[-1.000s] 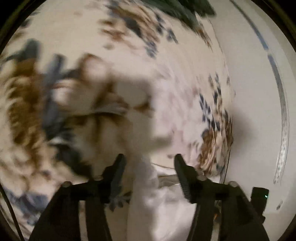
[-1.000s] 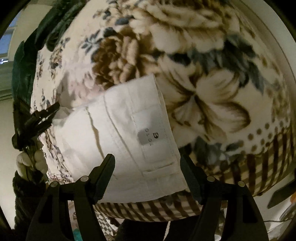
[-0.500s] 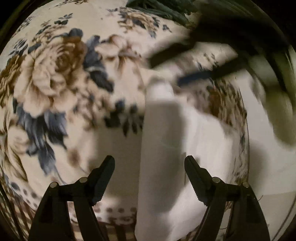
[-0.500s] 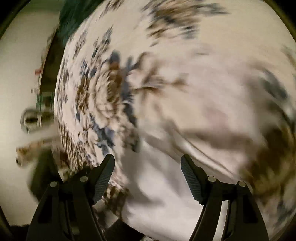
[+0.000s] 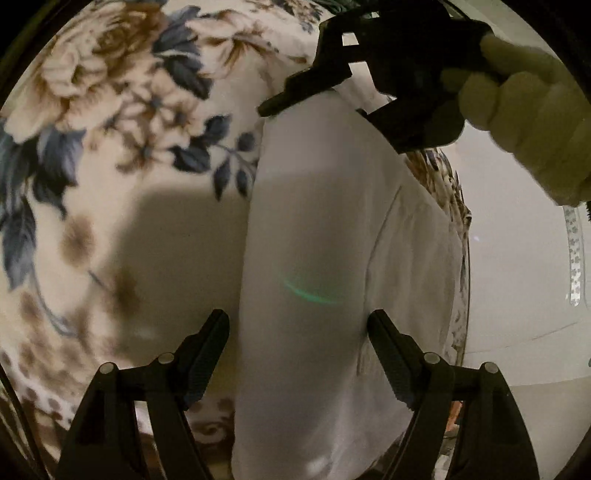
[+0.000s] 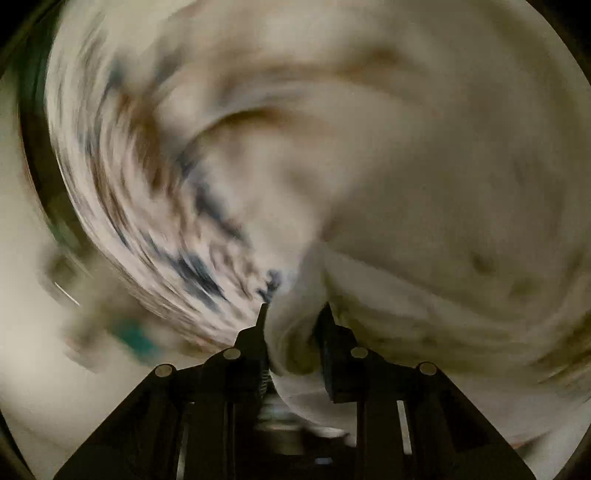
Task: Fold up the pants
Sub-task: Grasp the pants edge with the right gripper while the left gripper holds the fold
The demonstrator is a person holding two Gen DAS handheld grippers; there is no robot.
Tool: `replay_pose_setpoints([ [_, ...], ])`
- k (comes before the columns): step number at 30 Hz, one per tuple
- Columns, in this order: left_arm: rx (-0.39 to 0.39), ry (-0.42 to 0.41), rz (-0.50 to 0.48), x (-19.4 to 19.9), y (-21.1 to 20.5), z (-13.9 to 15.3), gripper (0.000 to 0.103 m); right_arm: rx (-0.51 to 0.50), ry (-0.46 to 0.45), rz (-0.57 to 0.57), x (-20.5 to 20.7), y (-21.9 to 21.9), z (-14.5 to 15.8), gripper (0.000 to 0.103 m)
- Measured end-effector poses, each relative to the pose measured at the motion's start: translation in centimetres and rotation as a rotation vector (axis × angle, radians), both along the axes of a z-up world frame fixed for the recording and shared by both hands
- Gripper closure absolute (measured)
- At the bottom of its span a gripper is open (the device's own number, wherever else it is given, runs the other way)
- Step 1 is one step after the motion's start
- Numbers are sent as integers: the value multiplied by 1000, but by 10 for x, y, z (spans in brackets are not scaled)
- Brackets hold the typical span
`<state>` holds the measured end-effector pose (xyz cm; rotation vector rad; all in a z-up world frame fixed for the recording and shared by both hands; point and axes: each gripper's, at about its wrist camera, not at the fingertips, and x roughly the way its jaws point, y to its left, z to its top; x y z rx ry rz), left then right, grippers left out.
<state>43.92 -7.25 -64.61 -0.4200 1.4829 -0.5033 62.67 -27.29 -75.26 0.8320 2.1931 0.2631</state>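
The white pants [image 5: 317, 236] lie folded in a long strip on the floral blanket [image 5: 110, 155]. My left gripper [image 5: 297, 332] is open, its fingers wide on either side of the strip's near end, above it. My right gripper [image 6: 293, 314] is shut on a bunch of the white pants [image 6: 295, 332]; that view is heavily motion-blurred. In the left wrist view the right gripper [image 5: 310, 92] sits at the far end of the strip, held by a gloved hand [image 5: 524, 107].
The blanket's edge [image 5: 458, 221] falls off at the right, with pale floor or wall [image 5: 524, 280] beyond. A dark green cloth [image 5: 332, 5] shows at the top edge.
My right gripper has closed from wide open onto the far end of the pants and is swinging fast. My left gripper stays open and has settled over the near end.
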Motion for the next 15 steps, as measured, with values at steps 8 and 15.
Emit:
replay_pose_setpoints([
  [8,-3,21,-35,7,-10,-5,26,-202,-343,621,45,72,70,30],
  [15,-33,67,-33,11,-12,-18,13,-274,-264,842,22,116,25,75],
])
